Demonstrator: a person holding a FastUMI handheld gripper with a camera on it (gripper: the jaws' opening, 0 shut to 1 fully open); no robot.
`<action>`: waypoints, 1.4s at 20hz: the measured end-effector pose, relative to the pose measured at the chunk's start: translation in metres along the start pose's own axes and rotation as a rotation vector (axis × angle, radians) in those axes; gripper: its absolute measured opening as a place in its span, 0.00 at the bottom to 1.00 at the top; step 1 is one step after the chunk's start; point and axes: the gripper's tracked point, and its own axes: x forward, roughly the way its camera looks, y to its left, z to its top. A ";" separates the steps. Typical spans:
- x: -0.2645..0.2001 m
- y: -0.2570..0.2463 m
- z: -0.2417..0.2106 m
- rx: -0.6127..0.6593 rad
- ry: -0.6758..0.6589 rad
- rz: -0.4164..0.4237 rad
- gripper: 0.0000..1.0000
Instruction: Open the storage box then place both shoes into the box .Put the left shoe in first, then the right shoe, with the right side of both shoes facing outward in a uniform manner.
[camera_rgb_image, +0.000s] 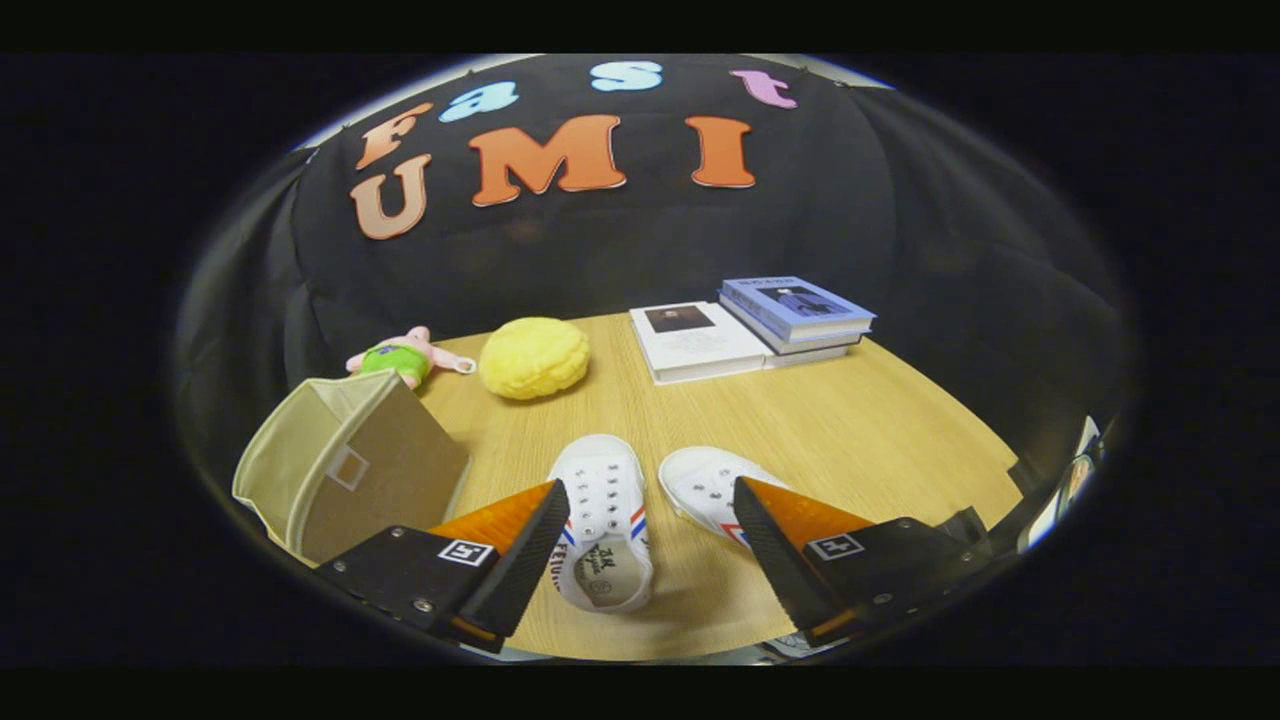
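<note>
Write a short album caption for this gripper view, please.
Open gripper hovering over two white sneakers, beige storage box beside them.

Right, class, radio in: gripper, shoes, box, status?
Gripper open, empty. Two shoes on table: one between fingers, other by right finger. Box left, lying on its side. Nothing blocking.

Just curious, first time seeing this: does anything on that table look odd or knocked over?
The beige storage box lies tipped on its side beside the two white shoes. The tool hangs open above them. Otherwise nothing stands out.
</note>
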 end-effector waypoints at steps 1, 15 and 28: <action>0.006 -0.001 -0.009 -0.006 0.021 0.001 0.94; 0.049 0.018 -0.073 0.027 0.239 0.132 0.52; 0.037 0.024 -0.041 0.070 0.188 0.126 0.00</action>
